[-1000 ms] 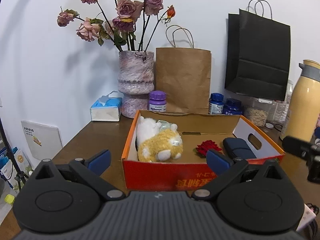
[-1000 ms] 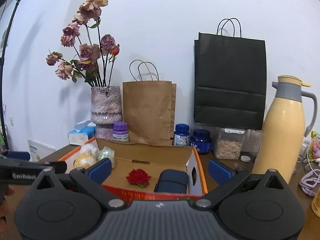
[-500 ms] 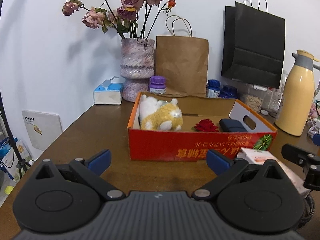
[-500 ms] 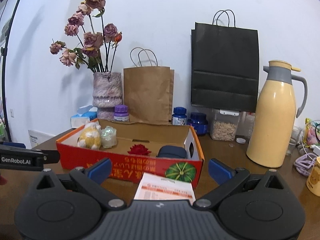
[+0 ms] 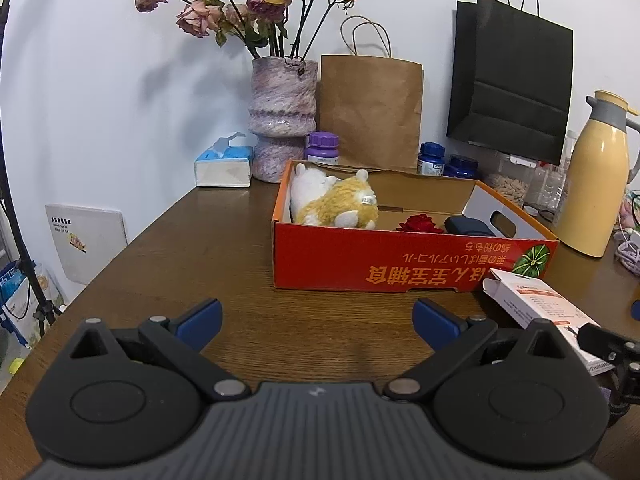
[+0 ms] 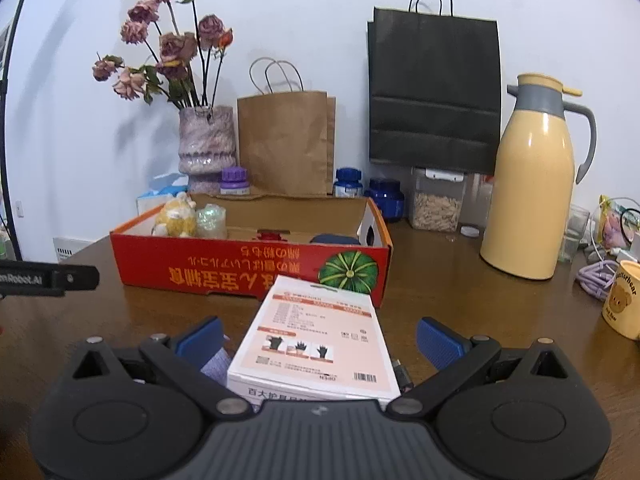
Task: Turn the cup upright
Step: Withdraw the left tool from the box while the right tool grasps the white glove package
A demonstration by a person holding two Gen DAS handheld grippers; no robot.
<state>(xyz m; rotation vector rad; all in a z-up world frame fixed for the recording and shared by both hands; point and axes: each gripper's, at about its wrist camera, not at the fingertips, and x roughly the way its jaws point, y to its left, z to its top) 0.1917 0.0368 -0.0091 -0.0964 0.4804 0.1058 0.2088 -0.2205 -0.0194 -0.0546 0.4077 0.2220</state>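
Yellow bear-print cup (image 6: pixel 624 300) stands at the table's (image 6: pixel 440 292) right edge, apart from both grippers. Right gripper (image 6: pixel 320 338), jaws spread, straddles a white carton (image 6: pixel 316 344) untouched. Left gripper (image 5: pixel 316 320) spread, empty, facing the red box (image 5: pixel 400 260).

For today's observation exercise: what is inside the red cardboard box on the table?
Inside the red box lie a plush toy, a red flower and a dark blue case. A shiny bundle sits beside the toy. The front wall hides the box floor.
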